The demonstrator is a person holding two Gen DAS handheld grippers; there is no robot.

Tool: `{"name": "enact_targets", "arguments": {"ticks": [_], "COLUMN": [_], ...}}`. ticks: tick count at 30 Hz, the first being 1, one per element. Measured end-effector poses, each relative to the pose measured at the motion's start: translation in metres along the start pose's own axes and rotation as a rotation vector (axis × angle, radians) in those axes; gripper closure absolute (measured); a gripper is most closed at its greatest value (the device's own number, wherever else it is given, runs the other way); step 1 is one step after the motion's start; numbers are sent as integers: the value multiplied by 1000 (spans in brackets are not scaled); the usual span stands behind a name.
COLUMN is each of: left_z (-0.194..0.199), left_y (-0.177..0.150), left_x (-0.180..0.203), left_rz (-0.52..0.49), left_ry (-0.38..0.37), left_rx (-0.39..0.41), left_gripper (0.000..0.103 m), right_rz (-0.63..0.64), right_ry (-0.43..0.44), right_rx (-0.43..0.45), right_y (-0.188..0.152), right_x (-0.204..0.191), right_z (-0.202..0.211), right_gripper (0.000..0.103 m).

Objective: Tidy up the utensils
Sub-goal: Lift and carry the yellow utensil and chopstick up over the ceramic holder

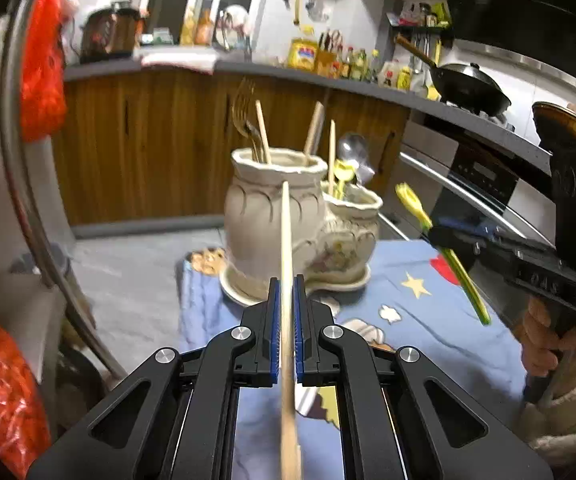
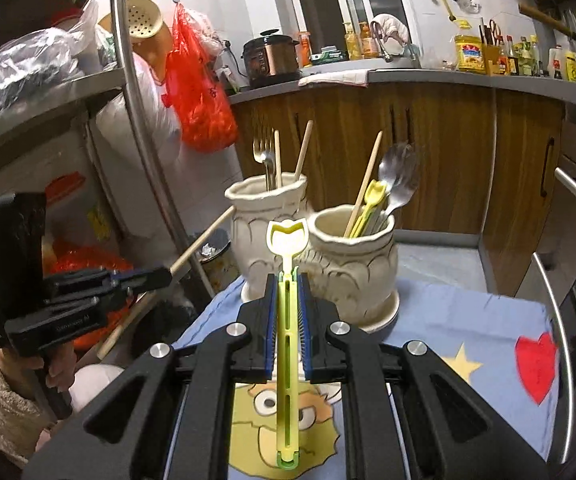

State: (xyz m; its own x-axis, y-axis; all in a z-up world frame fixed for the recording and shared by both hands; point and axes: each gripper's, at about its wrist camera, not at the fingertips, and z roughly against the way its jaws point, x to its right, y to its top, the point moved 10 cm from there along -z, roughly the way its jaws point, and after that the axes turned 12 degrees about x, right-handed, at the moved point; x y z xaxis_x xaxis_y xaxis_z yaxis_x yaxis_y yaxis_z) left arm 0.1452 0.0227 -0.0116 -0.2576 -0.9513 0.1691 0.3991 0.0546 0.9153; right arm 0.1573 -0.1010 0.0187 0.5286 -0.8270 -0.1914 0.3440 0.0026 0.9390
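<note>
Running out of the bottom edge of the left wrist view, the wooden chopstick point(image 1: 287, 240) was cut off at its lower end; its tip overlapped the taller vase point(image 1: 272, 216) at 12 o'clock. The left gripper point(image 1: 287, 300) was clenched on that chopstick, blue pads pressed to both sides. In the right wrist view the same chopstick point(image 2: 202, 242) poked out of the left gripper point(image 2: 144, 276) toward 2 o'clock.

The right gripper point(image 2: 288, 300) was grasping a yellow-green plastic utensil point(image 2: 287, 320), its scoop-shaped head standing up past the fingertips at 12 o'clock, in front of the gap between the two vases. From the left wrist view that utensil point(image 1: 416, 204) showed at 3 o'clock, blurred, with the right gripper point(image 1: 440, 236) and a hand point(image 1: 544, 340) in a fleecy sleeve half cut by the frame edge.

Both vases stood on saucers on a blue cartoon cloth point(image 2: 468, 320) over the worktop. The shorter vase point(image 2: 352, 264) held spoons, a chopstick and yellow pieces; the taller held forks and chopsticks. Lower ends of all these were hidden inside.

Raised lettering on the gripper bodies was too blurred to read. Counter bottle labels were illegible.
</note>
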Motion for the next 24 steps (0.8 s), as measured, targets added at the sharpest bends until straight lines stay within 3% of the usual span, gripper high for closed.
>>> {"name": "enact_targets", "arguments": {"ticks": [5,10,15,18,24], "left_z": [-12,-7,-3,11,19], "left_y": [-30,-24,-32,-27,44], "left_x": [3,-1,-2,1,-2], "left_rz": [-5,-4,-27,-45,-45], "left_ry": [-11,-4,13,6,12], "left_rx": [-78,-36,-62,-26,144], "left_gripper": [96,96,96,96,97], "right_rz": [-2,-26,-33,-36,-68], "right_ry": [-4,-13,-15,-14,-29], "right_rx": [-17,-27,-10,14,62], "right_y": [-4,-6,-3,1,20], "right_x": [0,4,7,10,24], "right_z": [-10,-20,-19,-13,-11], "right_gripper": [93,93,93,93,93]}}
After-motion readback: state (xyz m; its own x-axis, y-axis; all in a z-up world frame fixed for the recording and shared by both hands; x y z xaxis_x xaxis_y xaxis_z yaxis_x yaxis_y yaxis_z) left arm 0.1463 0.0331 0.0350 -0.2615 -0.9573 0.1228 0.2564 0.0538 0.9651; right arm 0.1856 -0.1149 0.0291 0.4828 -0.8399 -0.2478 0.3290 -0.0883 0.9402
